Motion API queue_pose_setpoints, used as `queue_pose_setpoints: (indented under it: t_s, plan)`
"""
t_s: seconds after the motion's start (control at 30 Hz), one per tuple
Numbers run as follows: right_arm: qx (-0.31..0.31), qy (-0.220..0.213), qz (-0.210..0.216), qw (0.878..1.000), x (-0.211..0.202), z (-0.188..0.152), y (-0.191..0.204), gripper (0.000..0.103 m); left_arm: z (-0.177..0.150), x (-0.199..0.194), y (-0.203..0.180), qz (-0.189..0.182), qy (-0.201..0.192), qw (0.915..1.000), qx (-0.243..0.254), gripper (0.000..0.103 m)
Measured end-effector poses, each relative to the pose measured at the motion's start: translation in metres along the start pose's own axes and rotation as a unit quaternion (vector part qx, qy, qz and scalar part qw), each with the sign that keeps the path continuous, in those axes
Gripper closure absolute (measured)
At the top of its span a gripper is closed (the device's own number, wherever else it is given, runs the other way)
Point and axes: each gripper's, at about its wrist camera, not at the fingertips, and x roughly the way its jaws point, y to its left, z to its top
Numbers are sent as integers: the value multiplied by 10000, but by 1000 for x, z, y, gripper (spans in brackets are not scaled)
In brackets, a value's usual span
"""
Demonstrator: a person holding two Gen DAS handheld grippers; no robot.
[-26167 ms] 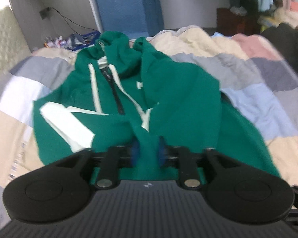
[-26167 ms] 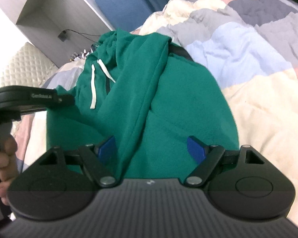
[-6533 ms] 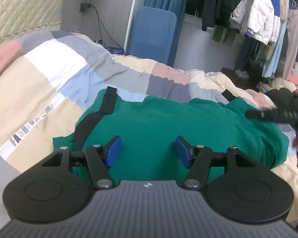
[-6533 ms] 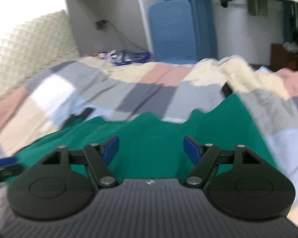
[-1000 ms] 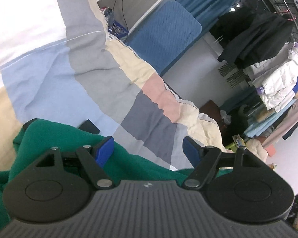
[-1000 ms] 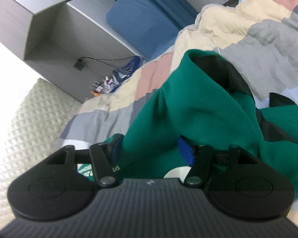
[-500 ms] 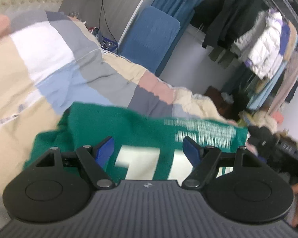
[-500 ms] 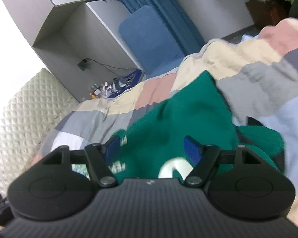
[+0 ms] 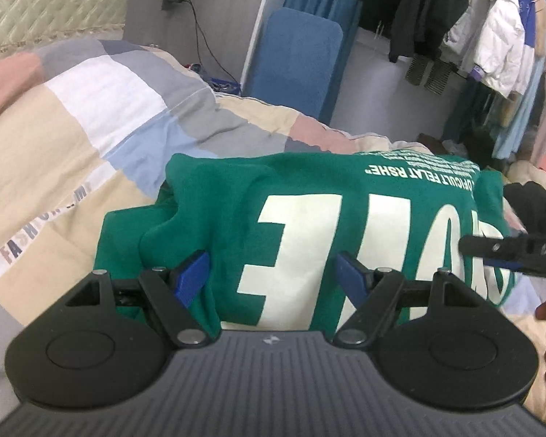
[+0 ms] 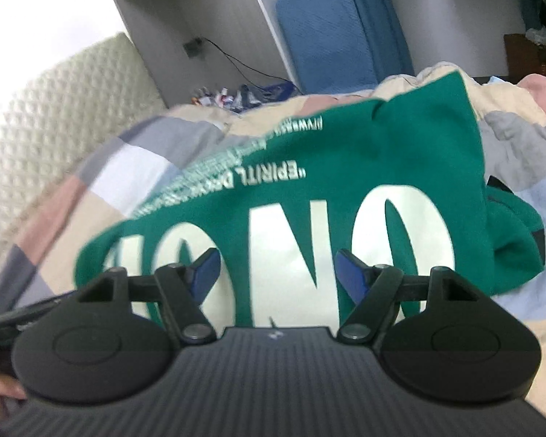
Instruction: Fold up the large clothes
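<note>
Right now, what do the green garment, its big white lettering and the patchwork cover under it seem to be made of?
Green garment: looks like thick, matte knit, fleece or sweatshirt cotton; soft rounded folds, no sheen. White lettering: flat opaque print, probably vinyl or screen ink; crisp edges. Patchwork cover: thin woven cloth over padding, judging by puffy wrinkles.

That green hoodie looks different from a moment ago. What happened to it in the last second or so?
The green hoodie was flipped over onto itself: the bunched, raised cloth now lies flat as a folded block, big white lettering facing up. The right gripper, which had green cloth between its jaws, let go and now stands open above it. The left gripper stayed open, holding nothing. The patchwork quilt underneath lies as before.
</note>
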Motion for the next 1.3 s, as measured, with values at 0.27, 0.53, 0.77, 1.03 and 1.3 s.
queue_pose_setpoints:
  t_s: [0.27,0.53,0.77,1.03,1.3]
  plan:
    - [281,-198,103,9994,40,21,-21,18,21,36,16,-177,-175,9995,-193,20]
    - [433,-308,166,9984,50,21,-32,15,38,52,27,-357,-213,9982,-430,20]
    - [838,-349,17,9959,31,20,-24,15,40,27,39,-715,-474,9887,-1225,20]
    - [2088,-262,154,9775,-28,5,-57,15,18,-1,42,-1034,-319,9804,-1649,20]
    - [3563,470,287,9328,-28,-29,-106,11,-24,5,47,-1010,525,9611,-2516,15]
